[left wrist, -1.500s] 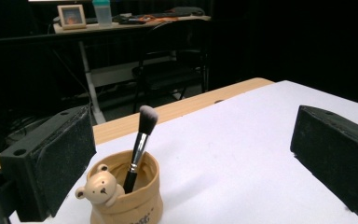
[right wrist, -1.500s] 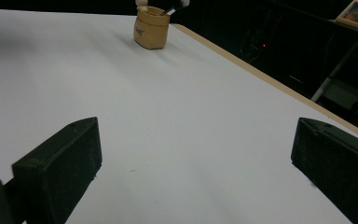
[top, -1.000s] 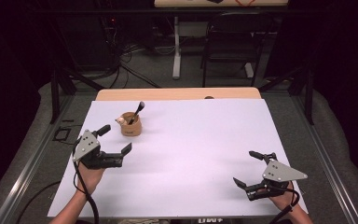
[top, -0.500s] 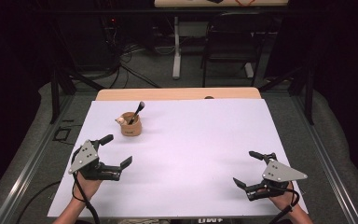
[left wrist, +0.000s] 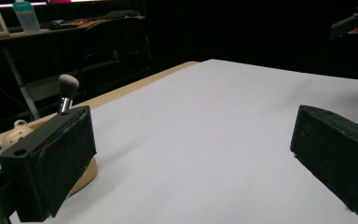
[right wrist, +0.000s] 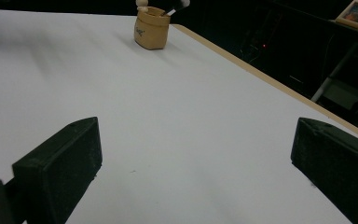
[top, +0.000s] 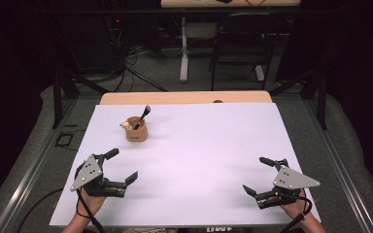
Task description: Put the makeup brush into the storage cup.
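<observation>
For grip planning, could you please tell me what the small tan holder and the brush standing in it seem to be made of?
Small tan holder: probably matte wood or kraft paper, with an even dull surface. Brush: soft pale bristles above a shiny ferrule that looks like metal.

Each hand-held unit is built of black parts. The left gripper [top: 119,167] and the right gripper [top: 263,175] are each topped by a grey three-cornered plate marked with small dark dots. Two blocky black jaws with a matte, finely grained face are carried by each. A black cable is trailed from each. No sleeves are seen on the forearms.
</observation>
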### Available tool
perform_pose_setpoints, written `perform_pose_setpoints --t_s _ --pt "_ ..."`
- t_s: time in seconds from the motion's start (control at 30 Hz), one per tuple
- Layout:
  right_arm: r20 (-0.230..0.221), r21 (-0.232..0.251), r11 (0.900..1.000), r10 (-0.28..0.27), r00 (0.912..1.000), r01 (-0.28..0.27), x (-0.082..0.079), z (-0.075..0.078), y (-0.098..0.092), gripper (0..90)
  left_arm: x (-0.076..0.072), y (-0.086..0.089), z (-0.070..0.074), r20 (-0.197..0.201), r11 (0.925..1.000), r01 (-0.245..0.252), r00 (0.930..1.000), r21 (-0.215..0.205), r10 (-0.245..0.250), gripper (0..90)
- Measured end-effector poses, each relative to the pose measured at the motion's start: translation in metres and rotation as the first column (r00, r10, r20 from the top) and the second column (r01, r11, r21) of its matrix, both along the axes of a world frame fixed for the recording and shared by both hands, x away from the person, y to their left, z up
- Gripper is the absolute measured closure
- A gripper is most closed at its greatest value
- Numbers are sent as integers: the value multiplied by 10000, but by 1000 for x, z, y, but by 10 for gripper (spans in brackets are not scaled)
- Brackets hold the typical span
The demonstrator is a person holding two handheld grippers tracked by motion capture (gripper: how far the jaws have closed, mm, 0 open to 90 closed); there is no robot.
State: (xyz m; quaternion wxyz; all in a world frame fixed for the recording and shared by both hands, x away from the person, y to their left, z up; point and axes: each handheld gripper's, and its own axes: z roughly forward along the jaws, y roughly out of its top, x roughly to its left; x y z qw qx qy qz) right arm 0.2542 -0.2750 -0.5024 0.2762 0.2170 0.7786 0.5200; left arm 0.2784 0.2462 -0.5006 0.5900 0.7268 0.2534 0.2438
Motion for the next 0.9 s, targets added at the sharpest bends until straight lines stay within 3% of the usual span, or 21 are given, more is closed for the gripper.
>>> perform_pose_setpoints --t_s 0.37,0.6,0.9 --pt "5 -8 10000 19 10000 -19 0 0 0 11 -2 -2 -12 -615 9992 184 9980 346 -163 0" --pt "-3 -66 10000 43 10000 -43 0 0 0 11 -1 -7 -14 -793 9982 413 9961 434 -378 0" --pt "-15 -52 10000 70 10000 -70 1 -1 0 11 3 -6 -16 -928 9987 301 9953 419 -261 0"
